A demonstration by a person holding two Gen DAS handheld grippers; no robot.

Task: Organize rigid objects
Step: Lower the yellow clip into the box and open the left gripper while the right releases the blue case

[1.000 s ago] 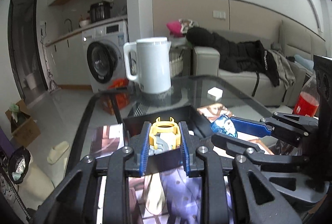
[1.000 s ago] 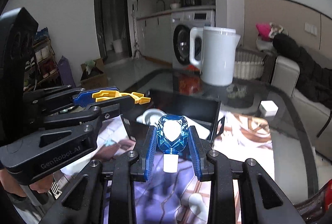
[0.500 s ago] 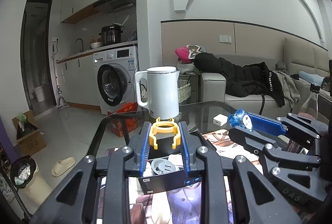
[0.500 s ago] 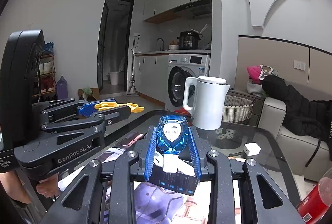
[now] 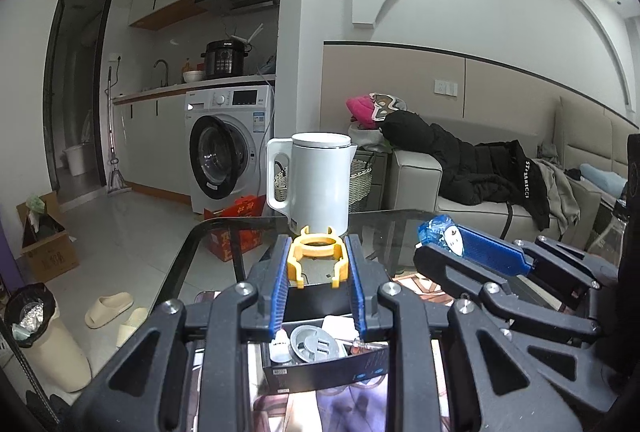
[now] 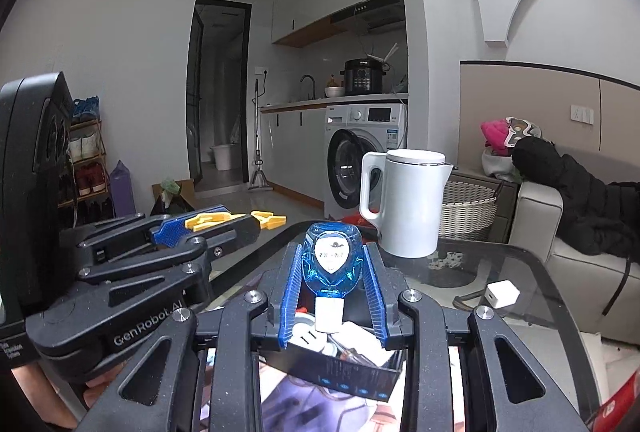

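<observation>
My left gripper (image 5: 317, 264) is shut on a yellow plastic clip (image 5: 316, 256) and holds it above a black box (image 5: 320, 368) on the glass table (image 5: 400, 224). My right gripper (image 6: 331, 272) is shut on a small blue bottle (image 6: 331, 260) with a white cap, above the same black box (image 6: 352, 376). The box holds a grey plug, a small white bottle and other small items. Each gripper shows in the other's view: the right one (image 5: 440, 236) to the right, the left one (image 6: 240, 224) to the left.
A white kettle (image 5: 316, 184) stands at the table's far end. A white charger cube (image 6: 502, 294) lies on the glass to the right. A red bottle (image 6: 616, 408) is at the right edge. Behind are a washing machine (image 5: 228, 156) and a sofa (image 5: 500, 184).
Both grippers have lifted and tilted up with their objects held. The box now sits lower in both views and more of the room shows.
</observation>
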